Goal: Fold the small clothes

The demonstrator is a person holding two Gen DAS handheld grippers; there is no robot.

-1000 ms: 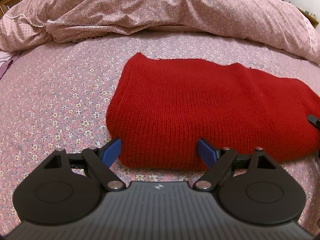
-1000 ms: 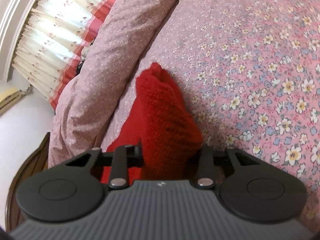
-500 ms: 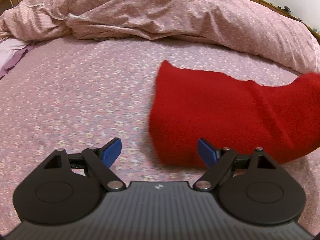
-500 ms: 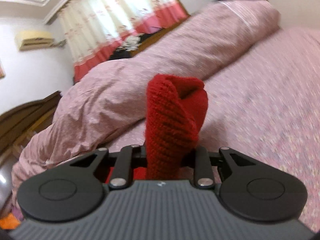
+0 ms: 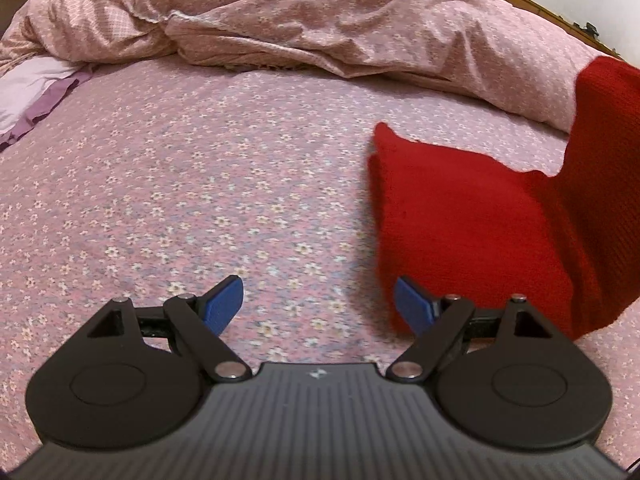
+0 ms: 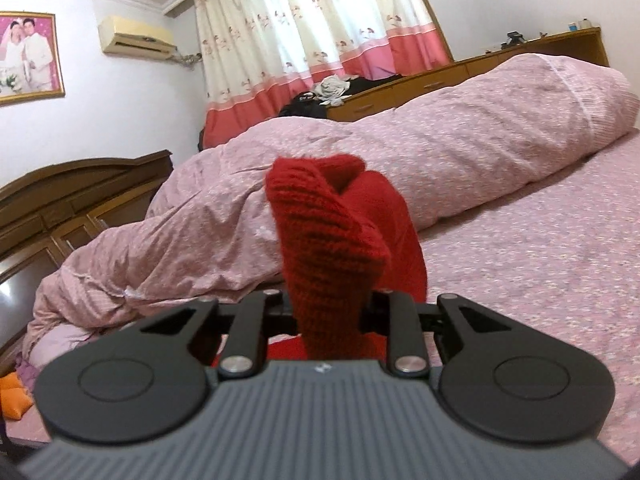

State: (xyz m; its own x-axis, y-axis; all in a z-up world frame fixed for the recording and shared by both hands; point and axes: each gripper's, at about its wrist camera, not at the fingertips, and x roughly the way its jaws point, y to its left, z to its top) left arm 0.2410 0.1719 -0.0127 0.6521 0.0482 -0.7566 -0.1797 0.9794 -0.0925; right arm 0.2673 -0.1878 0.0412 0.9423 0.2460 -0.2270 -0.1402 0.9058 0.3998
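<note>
A red knitted garment (image 5: 472,220) lies folded on the floral bedsheet (image 5: 200,200), at the right of the left wrist view. Its right end is lifted off the bed and rises toward the frame's upper right. My left gripper (image 5: 318,306) stands open over bare sheet, with its right blue pad just at the garment's near left corner and nothing between the fingers. In the right wrist view my right gripper (image 6: 328,312) is shut on a bunched fold of the red garment (image 6: 332,240), which stands up between the fingers and hides the pads.
A rumpled pink duvet (image 5: 320,20) runs along the far side of the bed. A purple and white cloth (image 5: 32,92) lies at the far left. The right wrist view shows a wooden headboard (image 6: 80,200), curtains (image 6: 312,32) and a cluttered wooden ledge (image 6: 460,76).
My right gripper has risen and rolled upright, lifting the red garment's end off the bed. My left gripper has slid left, so the garment now sits at its right.
</note>
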